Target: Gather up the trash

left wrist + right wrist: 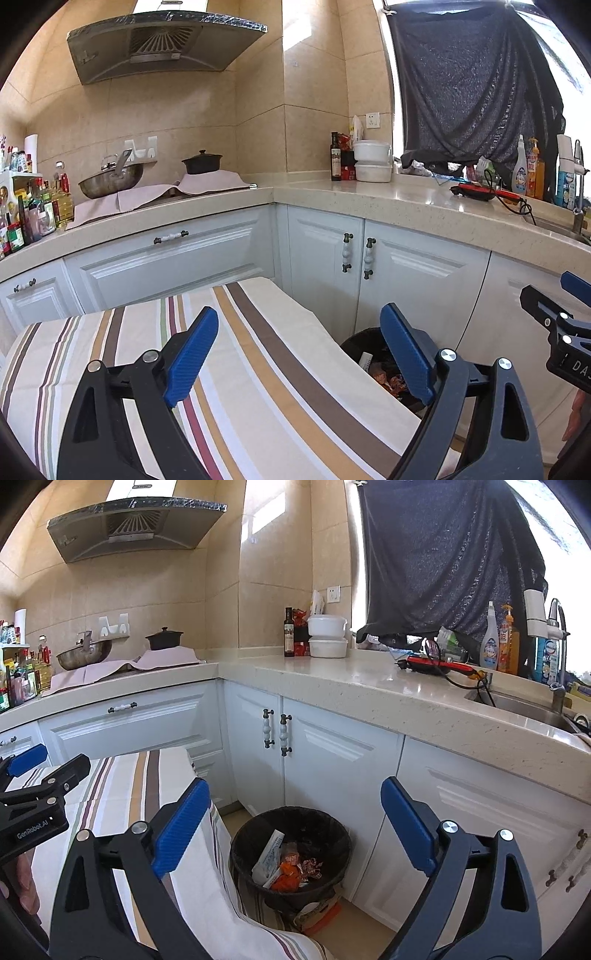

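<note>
A black trash bin [291, 853] stands on the floor beside the striped-cloth table [122, 786]. It holds a white wrapper [267, 856] and orange and red wrappers [293, 873]. My right gripper [295, 830] is open and empty, held above the bin. My left gripper [299, 350] is open and empty above the striped tablecloth [258, 369]; the bin [373, 354] shows partly at the table's right edge. The right gripper [565, 328] appears at the right edge of the left wrist view, and the left gripper [29, 786] at the left edge of the right wrist view.
White cabinets [332, 760] stand close behind the bin under a stone counter [369, 679]. The counter carries a wok [110, 177], a black pot [201, 162], white containers [327, 635], bottles, a red tool with a cord [436, 664] and a sink [524, 705].
</note>
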### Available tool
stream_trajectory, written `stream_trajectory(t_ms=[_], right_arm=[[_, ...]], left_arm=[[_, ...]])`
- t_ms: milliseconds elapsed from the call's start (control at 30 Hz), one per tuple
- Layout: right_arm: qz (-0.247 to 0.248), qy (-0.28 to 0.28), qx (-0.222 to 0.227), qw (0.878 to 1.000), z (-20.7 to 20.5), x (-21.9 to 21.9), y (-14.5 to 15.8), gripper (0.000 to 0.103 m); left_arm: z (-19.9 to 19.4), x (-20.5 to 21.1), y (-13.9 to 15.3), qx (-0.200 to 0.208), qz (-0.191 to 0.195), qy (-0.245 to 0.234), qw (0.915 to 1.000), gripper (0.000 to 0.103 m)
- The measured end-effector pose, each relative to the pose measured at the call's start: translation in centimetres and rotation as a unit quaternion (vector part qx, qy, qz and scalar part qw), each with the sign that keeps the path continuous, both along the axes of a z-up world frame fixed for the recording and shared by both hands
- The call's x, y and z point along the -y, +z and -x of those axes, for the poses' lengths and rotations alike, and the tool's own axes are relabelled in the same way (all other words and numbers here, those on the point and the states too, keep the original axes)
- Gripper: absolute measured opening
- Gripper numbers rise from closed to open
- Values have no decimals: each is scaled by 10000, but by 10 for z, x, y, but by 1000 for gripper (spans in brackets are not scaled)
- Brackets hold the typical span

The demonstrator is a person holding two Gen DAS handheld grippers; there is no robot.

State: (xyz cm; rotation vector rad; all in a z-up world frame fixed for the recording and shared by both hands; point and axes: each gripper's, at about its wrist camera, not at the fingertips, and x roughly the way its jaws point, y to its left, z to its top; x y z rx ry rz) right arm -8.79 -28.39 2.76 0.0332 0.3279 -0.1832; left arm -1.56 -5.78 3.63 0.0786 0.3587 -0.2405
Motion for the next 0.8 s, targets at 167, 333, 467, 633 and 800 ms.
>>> stream_trajectory(t_ms=[167,333,467,633,800], right_arm=[[30,-11,49,10000,4,-1,3,92],[54,-26,88,9999,6,-2,5,92],[45,-30,94,9999,7,-1,4,92],[39,-25,98,9999,6,-1,5,92],[36,-18,80,10000,6,-1,5,92]], left_arm=[[2,-1,1,6,23,-7,10000,87],[3,-2,1,14,26,1,10000,87],[3,-2,2,16,24,4,10000,87],[4,-1,1,8,7,3,10000,87],[3,-1,0,-7,17,14,10000,87]])
